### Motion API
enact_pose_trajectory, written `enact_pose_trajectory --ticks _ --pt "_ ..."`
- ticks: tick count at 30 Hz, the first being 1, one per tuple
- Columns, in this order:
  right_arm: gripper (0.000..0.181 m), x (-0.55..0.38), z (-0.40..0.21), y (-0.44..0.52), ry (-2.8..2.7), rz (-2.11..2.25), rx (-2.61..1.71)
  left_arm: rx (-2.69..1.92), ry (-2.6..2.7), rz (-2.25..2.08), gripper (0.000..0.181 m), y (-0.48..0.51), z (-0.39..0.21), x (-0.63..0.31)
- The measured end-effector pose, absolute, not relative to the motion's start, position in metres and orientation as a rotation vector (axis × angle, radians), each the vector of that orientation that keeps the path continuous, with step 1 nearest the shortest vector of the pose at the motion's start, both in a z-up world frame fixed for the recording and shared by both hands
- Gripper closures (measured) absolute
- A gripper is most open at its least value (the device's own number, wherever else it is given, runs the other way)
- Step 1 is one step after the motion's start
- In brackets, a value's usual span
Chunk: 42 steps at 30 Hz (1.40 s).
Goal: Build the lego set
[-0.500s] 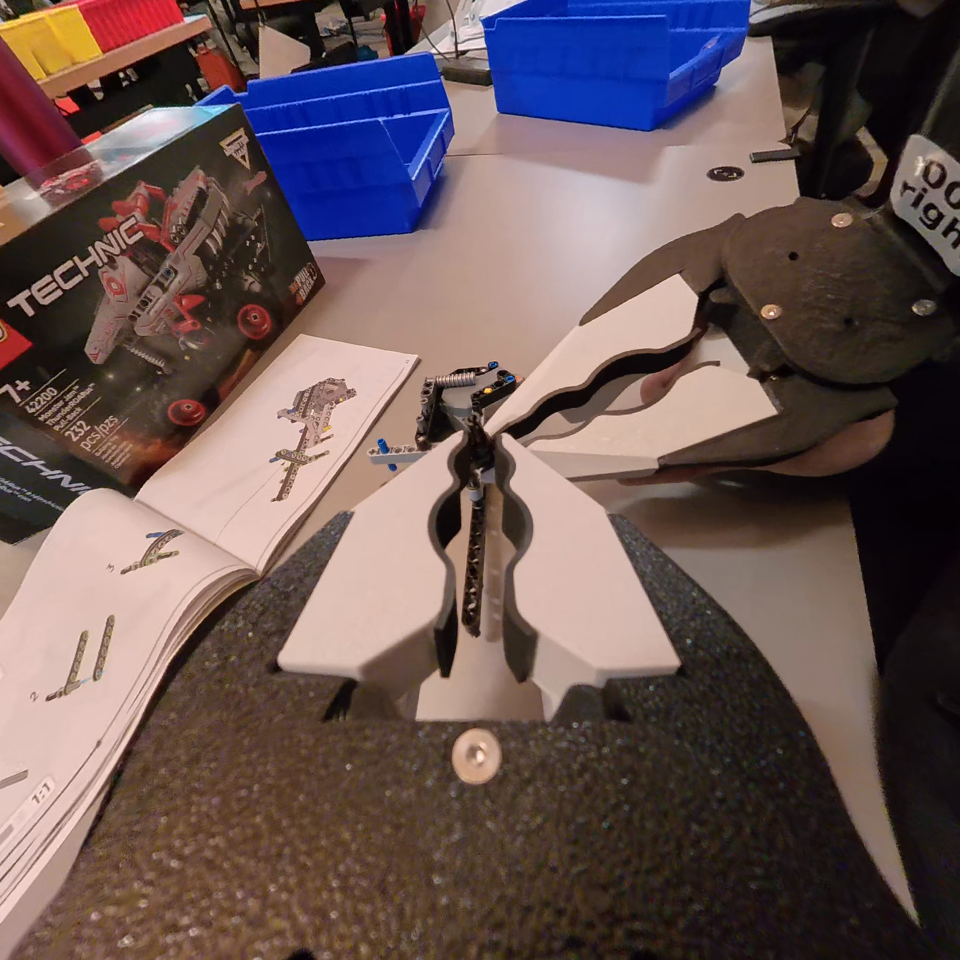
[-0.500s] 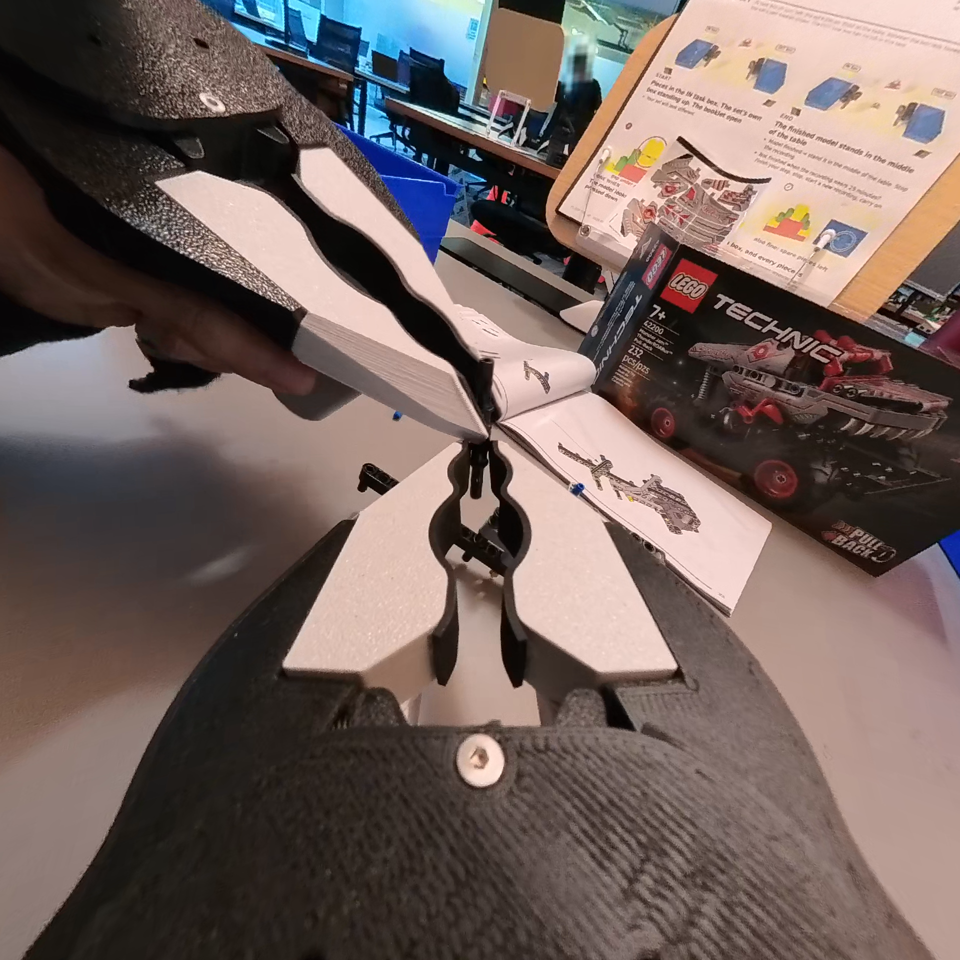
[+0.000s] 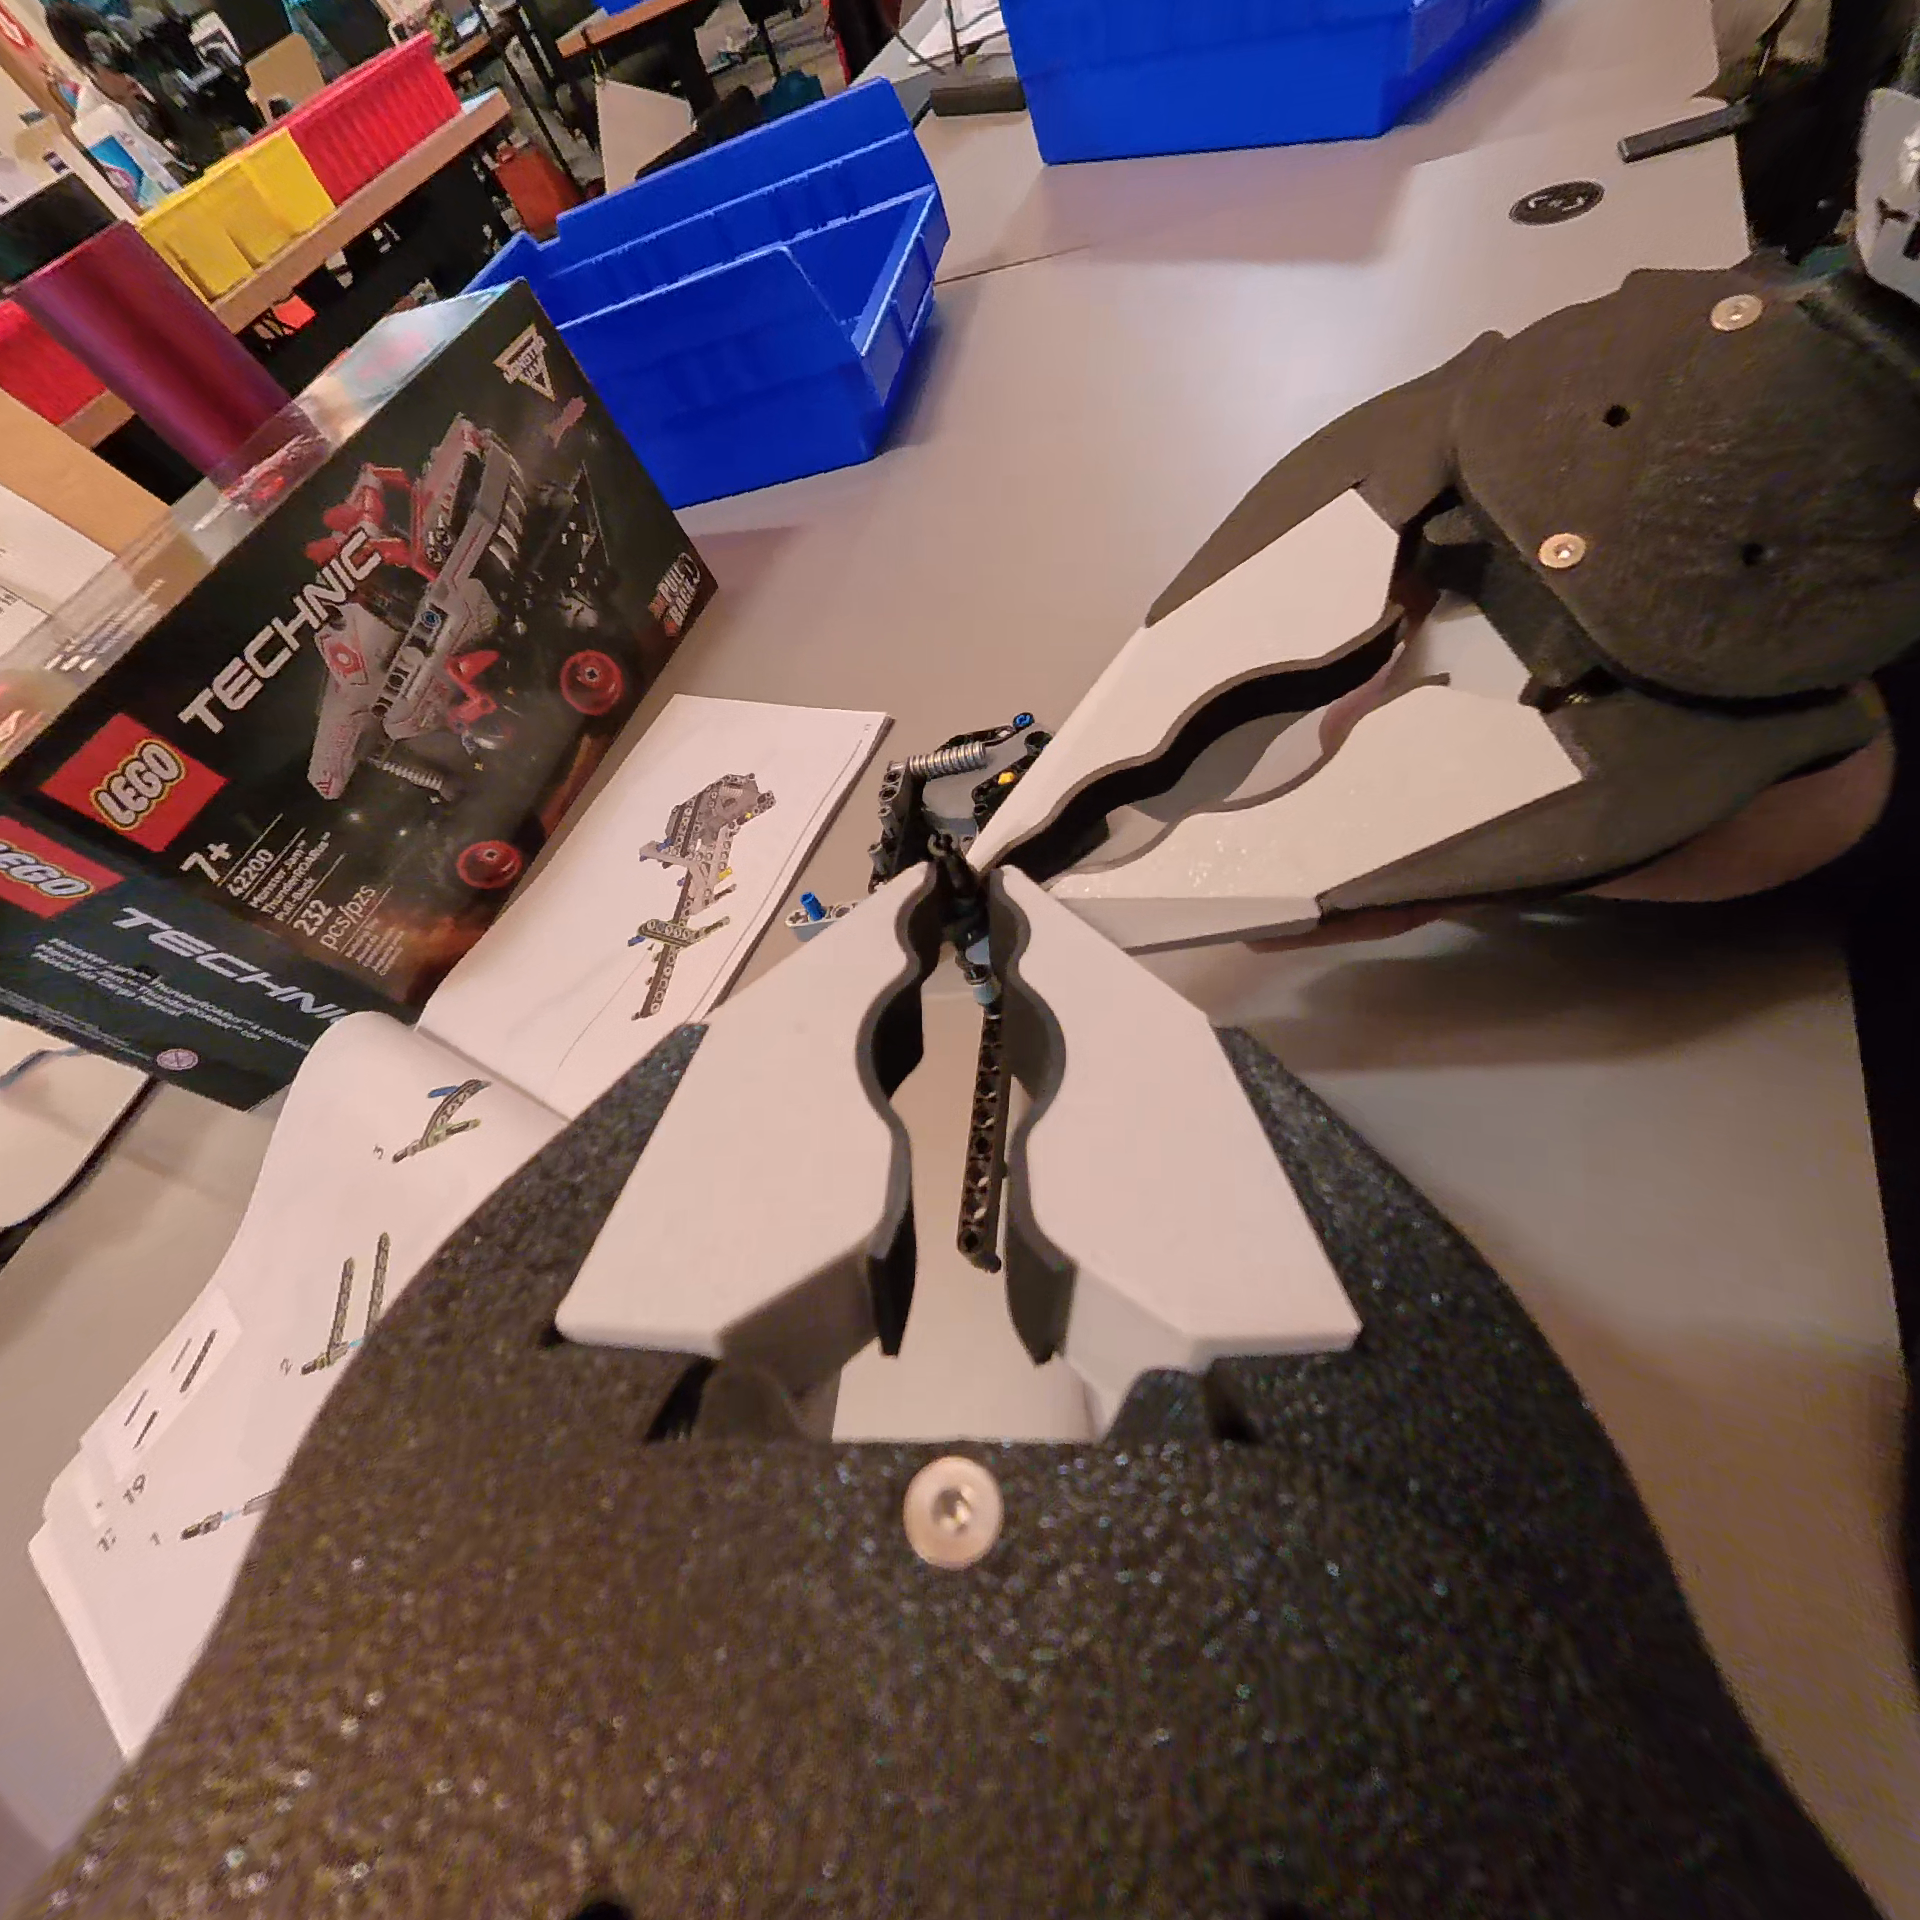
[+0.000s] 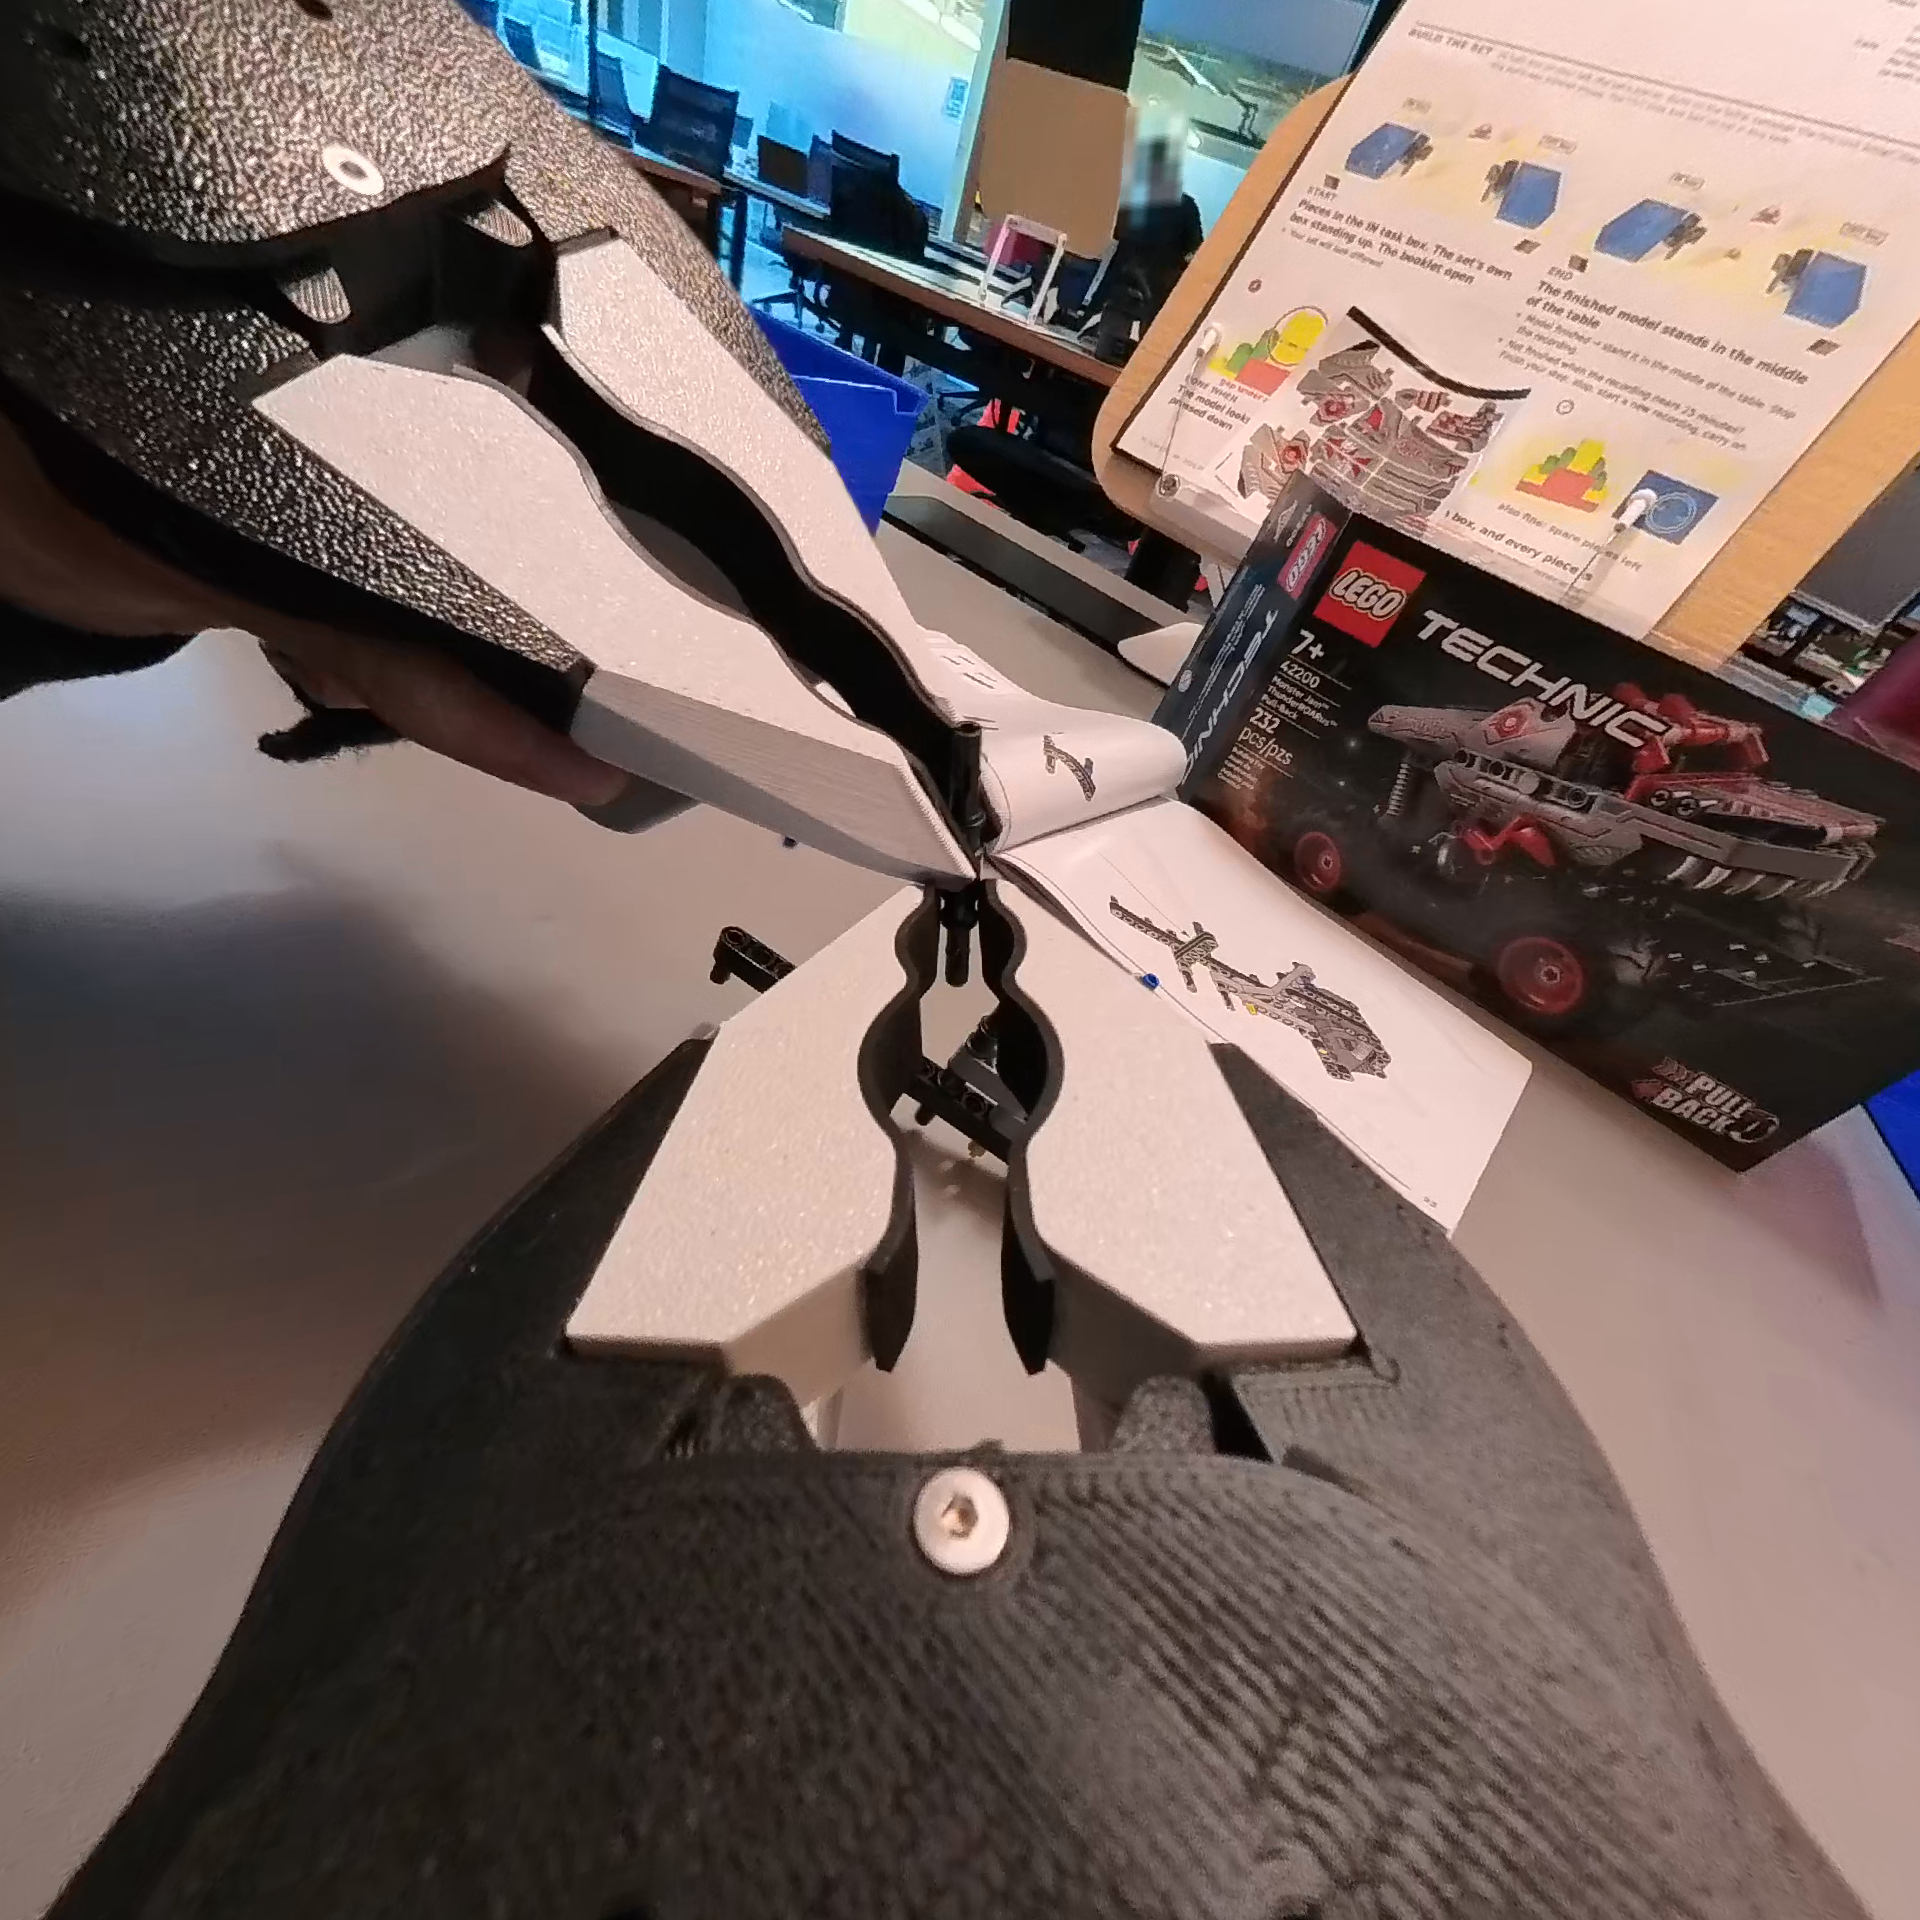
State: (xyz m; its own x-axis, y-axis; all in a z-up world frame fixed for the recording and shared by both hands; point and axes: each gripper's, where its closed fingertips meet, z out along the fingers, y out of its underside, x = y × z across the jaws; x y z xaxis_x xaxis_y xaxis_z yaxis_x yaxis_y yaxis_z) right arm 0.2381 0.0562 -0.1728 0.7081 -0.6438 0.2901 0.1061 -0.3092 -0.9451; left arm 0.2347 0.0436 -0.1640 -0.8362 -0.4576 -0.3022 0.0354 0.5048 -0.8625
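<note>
My left gripper (image 3: 961, 891) is shut on a long black holed beam (image 3: 982, 1132) that runs back between its fingers, with a small grey and blue piece at the tip. My right gripper (image 4: 958, 916) is shut on a short black pin (image 4: 956, 940). The two grippers meet tip to tip above the table. The right gripper (image 3: 992, 847) comes in from the right in the left wrist view. The left gripper (image 4: 961, 831) comes in from the upper left in the right wrist view. A partly built black and grey assembly with a spring (image 3: 940, 774) lies on the table just behind the tips.
An open instruction booklet (image 3: 727, 831) lies left of the assembly, with the set's box (image 3: 343, 665) behind it. A small blue and grey pin (image 3: 816, 912) and a black piece (image 4: 750, 951) lie loose. Blue bins (image 3: 748, 312) stand farther back. An instruction board (image 4: 1558, 260) stands behind the box. The grippers are tip to tip, or close to it.
Both grippers stay tip to tip. The left wrist view has shifted a little, and the black beam now leans slightly more to the right between the left fingers.
</note>
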Motion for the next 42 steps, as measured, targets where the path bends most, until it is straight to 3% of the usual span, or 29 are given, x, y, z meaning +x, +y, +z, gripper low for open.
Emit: enact_pose_trajectory --ticks 30,42 --pt "0.176 0.237 -0.177 0.058 0.424 -0.738 -1.758 -0.310 2.266 -1.310 0.176 0.045 -0.166 0.235" --pt "0.177 0.236 -0.168 0.053 0.469 -0.467 -1.662 -0.374 2.170 -1.490 0.166 0.053 -0.144 0.242"
